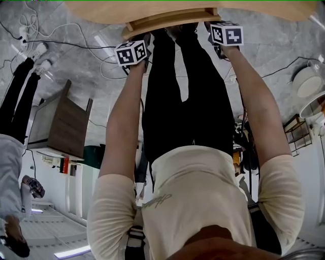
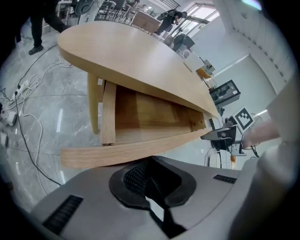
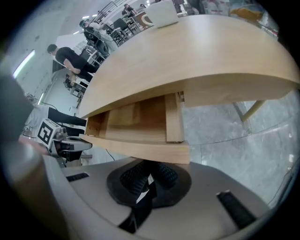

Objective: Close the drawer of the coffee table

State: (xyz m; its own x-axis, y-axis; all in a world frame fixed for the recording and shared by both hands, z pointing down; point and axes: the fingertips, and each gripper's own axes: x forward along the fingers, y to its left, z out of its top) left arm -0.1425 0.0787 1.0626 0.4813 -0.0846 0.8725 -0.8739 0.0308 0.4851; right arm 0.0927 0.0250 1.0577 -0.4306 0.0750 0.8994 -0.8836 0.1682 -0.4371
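Both arms of the person extend straight forward, roughly parallel, toward the light wooden coffee table (image 1: pixel 152 10). Each hand carries one unit: the left gripper (image 1: pixel 133 53) and the right gripper (image 1: pixel 226 34), each topped by a white cube with black square markers. The two stand side by side at the open drawer (image 1: pixel 167 20), the left one toward its left end and the right one toward its right end.

Left gripper (image 2: pixel 149 176): jaws together, black ribbed pads (image 2: pixel 137 177) meeting, nothing between them. The tips sit just below the pale wooden front panel (image 2: pixel 131 150) of the drawer; contact cannot be confirmed.

Right gripper (image 3: pixel 146 177): jaws likewise closed and empty, its ribbed pads (image 3: pixel 133 180) directly beneath the front panel (image 3: pixel 140 151).

Drawer: a shallow box of smooth, light-grained wood, pulled well out from under the surface (image 2: pixel 140 61). Its flat side wall (image 3: pixel 172 117) and bare floor board (image 2: pixel 150 115) are exposed. The front panel is a long, gently curved strip that follows the rounded edge of the thick, matte, oval top (image 3: pixel 197 51).

A slender rounded wooden leg (image 2: pixel 93 103) carries the table on a glossy grey marbled floor (image 2: pixel 47 103), where thin black cables (image 2: pixel 23 122) trail.
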